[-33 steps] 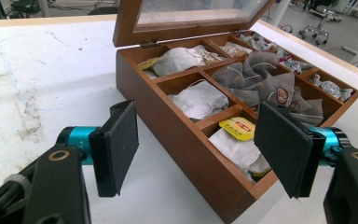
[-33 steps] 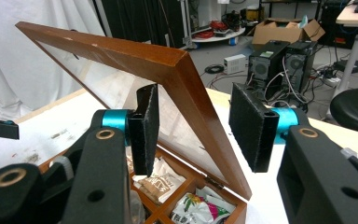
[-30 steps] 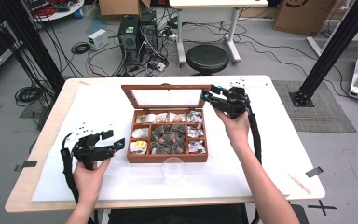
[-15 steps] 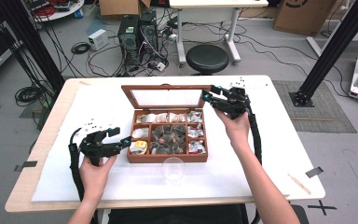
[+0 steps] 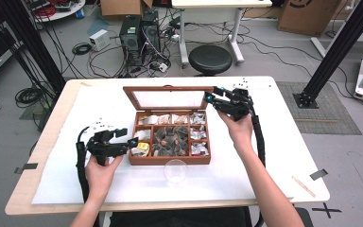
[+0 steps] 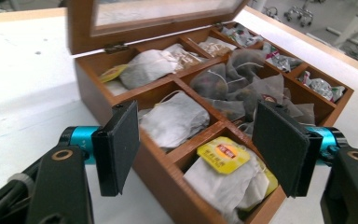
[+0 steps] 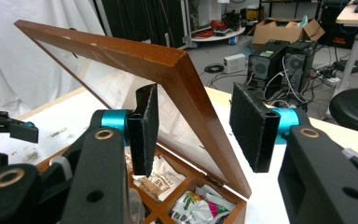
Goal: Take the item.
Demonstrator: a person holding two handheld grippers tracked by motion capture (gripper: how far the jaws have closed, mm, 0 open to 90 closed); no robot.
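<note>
Clear round glass cup (image 5: 175, 170) nearest, in front of brown wooden compartment tea box (image 5: 170, 158) mid white surface (image 5: 274, 161). Left claw (image 5: 133, 142) spread over yellow-tagged white tea bag (image 6: 223, 156), likely lining up a pick. Farther back, right claw (image 7: 193, 126) spread astride glass-paned wooden lid (image 7: 135, 56), probably propping it open.

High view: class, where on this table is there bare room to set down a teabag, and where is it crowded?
Bare patches: the white tabletop right of the wooden tea box, and the far-left stretch beyond the left gripper. Crowded: the near middle, where the clear glass stands against the box front, and beside the open lid, where the right gripper sits.
</note>
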